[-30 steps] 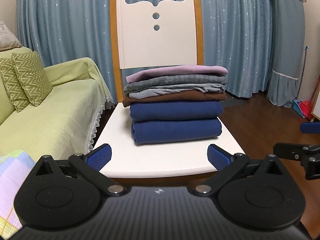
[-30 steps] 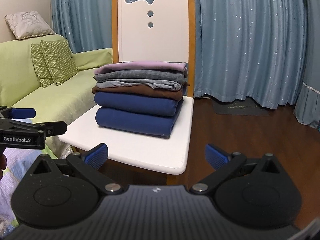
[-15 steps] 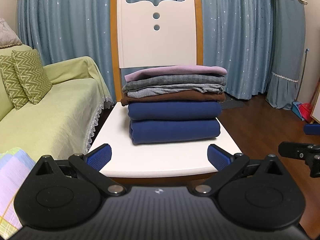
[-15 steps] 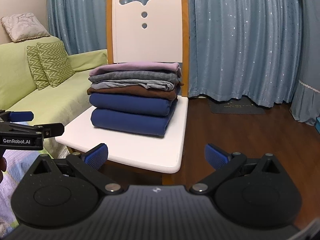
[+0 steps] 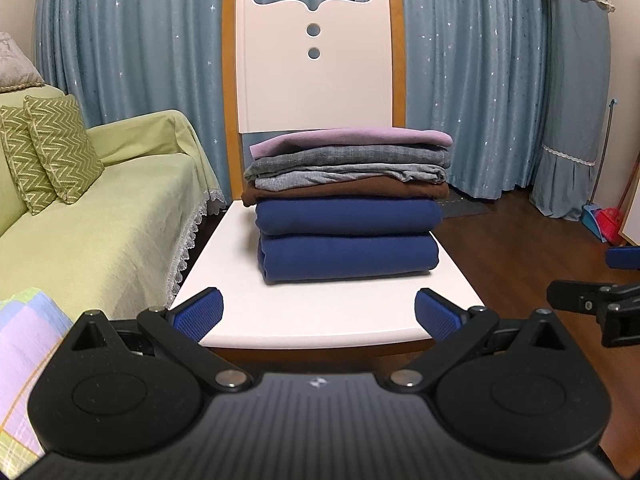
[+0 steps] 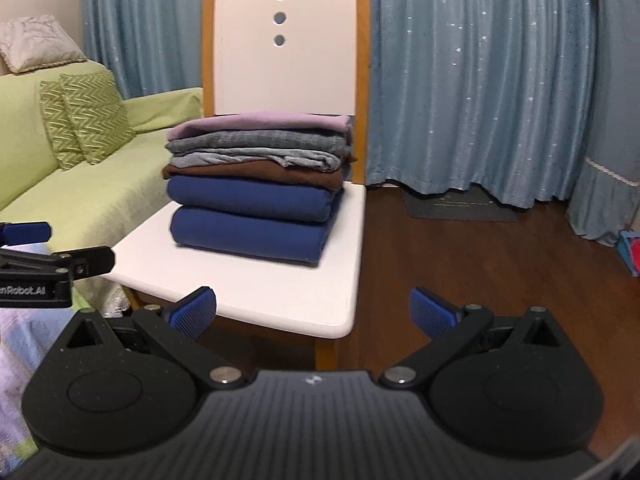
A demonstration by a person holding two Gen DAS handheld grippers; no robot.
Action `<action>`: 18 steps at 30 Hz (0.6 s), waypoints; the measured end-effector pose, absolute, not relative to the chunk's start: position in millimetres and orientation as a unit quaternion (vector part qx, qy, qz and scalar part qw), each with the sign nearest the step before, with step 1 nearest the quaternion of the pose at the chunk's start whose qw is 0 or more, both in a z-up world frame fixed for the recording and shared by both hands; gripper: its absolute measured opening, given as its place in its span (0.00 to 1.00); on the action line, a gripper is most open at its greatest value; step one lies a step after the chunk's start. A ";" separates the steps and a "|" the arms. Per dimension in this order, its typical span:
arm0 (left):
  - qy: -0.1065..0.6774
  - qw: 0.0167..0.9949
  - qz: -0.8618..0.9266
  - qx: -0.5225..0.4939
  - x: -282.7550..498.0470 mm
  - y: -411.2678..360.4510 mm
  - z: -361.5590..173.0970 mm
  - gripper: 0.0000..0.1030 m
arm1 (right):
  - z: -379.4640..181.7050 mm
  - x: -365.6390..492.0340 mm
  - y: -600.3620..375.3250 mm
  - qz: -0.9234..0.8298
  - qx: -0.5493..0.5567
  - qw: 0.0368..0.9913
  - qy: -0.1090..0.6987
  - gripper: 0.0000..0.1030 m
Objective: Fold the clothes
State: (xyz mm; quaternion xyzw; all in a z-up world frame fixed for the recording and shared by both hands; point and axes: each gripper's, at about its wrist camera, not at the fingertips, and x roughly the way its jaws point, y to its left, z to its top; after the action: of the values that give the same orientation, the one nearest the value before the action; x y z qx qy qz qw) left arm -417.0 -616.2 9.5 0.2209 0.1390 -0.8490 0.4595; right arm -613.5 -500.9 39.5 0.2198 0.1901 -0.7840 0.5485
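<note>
Left wrist view: your left hand-held gripper [image 5: 318,314] and right hand-held gripper [image 6: 312,312] both gape empty. Folded stack [image 5: 348,204] sits mid-seat on chair [image 5: 320,312], long axis crosswise, dead ahead of left.

We see a neat stack of folded clothes [image 5: 348,208] on the far half of the chair seat [image 5: 328,312]: two thick navy pieces at the bottom, then brown, two grey ones, and a lilac piece [image 6: 264,122] on top.
</note>
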 end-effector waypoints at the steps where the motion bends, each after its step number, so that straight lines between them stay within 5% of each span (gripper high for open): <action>1: 0.139 0.459 -0.849 0.221 -417.0 -616.5 9.3 1.00 | 39.5 -612.8 -500.8 -0.785 0.218 0.547 0.191 0.99; 18: 0.124 0.457 -0.852 0.223 -422.2 -637.3 11.9 1.00 | 40.1 -603.3 -533.2 -0.796 0.218 0.529 0.199 0.99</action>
State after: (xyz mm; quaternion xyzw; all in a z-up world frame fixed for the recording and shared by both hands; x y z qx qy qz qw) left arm -422.2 -637.3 11.9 0.2235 0.1239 -0.8520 0.4570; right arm -603.3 -533.2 40.1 0.2183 0.1988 -0.7959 0.5286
